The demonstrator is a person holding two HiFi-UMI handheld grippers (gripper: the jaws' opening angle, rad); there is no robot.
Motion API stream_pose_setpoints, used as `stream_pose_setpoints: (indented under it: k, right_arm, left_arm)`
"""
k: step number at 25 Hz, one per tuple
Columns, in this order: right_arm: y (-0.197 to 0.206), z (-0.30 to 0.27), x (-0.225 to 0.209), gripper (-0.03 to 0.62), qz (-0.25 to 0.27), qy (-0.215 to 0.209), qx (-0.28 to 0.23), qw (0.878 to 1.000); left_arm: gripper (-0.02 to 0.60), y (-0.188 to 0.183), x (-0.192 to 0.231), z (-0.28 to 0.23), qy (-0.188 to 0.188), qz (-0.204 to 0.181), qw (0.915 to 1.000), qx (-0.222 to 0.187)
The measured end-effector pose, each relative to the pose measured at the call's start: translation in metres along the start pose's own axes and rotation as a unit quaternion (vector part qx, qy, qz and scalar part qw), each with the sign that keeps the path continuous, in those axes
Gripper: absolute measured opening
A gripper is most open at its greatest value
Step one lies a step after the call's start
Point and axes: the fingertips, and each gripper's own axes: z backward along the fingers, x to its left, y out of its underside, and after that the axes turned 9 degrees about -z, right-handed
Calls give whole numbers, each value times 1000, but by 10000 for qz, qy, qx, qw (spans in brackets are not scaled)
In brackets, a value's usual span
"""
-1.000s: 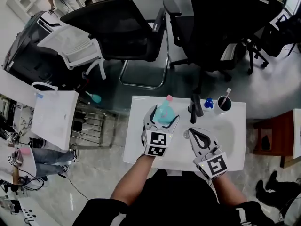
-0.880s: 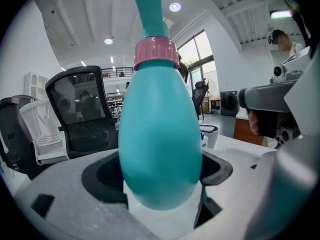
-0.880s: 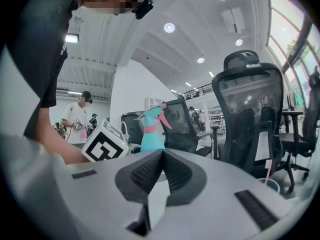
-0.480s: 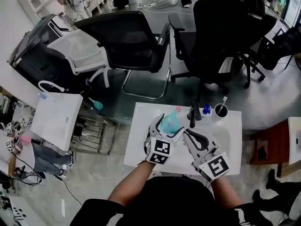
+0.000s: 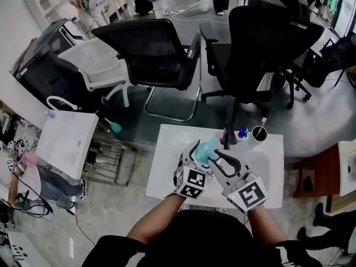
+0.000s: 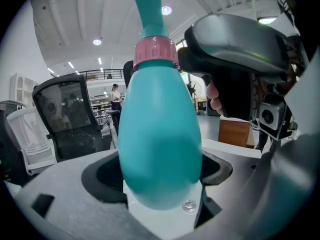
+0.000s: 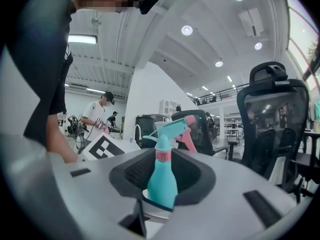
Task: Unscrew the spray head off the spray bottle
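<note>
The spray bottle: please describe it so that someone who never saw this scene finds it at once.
Look at the white table in front of the person. Over its middle, the left tool grips the spray bottle. Unlike the dark cup and small blue object farther back, it is teal with a pink collar and trigger.

I see spray bottle point(image 5: 206, 147) between left gripper point(image 5: 201, 151) jaws, above table point(image 5: 167, 174). Cup point(image 5: 259, 132) at table's far right edge, well apart. Behind table, 2 seats side by side: left chair point(image 5: 150, 54), right chair point(image 5: 261, 43).
</note>
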Motion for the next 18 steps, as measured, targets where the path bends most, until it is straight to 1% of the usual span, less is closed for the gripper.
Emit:
stream_pose_setpoints:
  k: [5, 10, 14, 18]
  right_arm:
    - [3, -5, -4, 130, -27, 147, 68, 9999]
    - [1, -2, -10, 129, 28, 321, 31, 9995]
    - [-2, 1, -8, 126, 75, 243, 2, 9997]
    - [-2, 4, -3, 122, 143, 16, 11, 9999]
  left_arm:
    - [430, -3, -9, -3, 91, -97, 9999, 32]
    - [430, -6, -14, -6, 187, -81, 9998, 41]
    - [430, -10, -17, -4, 283, -129, 9995, -6]
    - [430, -10, -22, -1, 461, -201, 9987, -74]
